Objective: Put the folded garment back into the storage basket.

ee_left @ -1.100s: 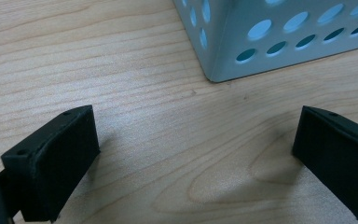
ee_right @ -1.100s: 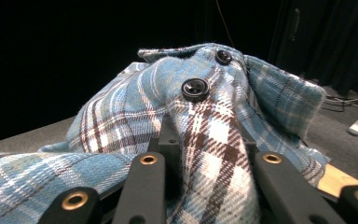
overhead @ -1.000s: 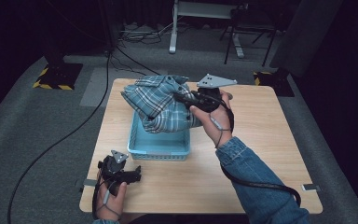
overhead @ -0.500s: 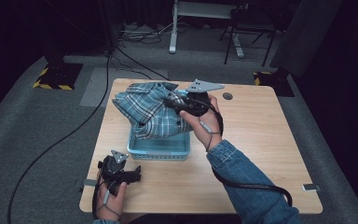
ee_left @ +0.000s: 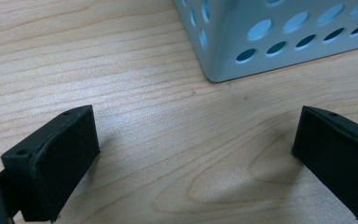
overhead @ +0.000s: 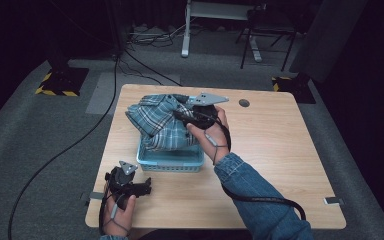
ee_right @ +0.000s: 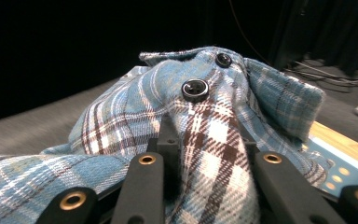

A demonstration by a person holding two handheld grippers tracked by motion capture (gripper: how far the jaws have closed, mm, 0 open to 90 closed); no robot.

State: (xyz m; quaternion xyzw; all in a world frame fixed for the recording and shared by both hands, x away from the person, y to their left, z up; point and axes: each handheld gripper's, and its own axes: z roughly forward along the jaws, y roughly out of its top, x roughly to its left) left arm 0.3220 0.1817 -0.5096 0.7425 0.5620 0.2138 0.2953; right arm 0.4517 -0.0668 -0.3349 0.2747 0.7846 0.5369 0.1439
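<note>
From above, a blue plaid shirt (overhead: 157, 122) sits bunched over the far end of a pale blue perforated basket (overhead: 172, 161) on the wooden table (overhead: 275, 145). The right gripper (overhead: 187, 116) meets the shirt's right side; the left gripper (overhead: 142, 188) rests near the table's front edge.

Left gripper view: the jaws stand wide apart over bare wood, holding nothing, the basket's corner (ee_left: 242, 51) just ahead.

Right gripper view: the jaws are closed on a fold of shirt (ee_right: 205, 140) with two dark buttons (ee_right: 195, 88).
</note>
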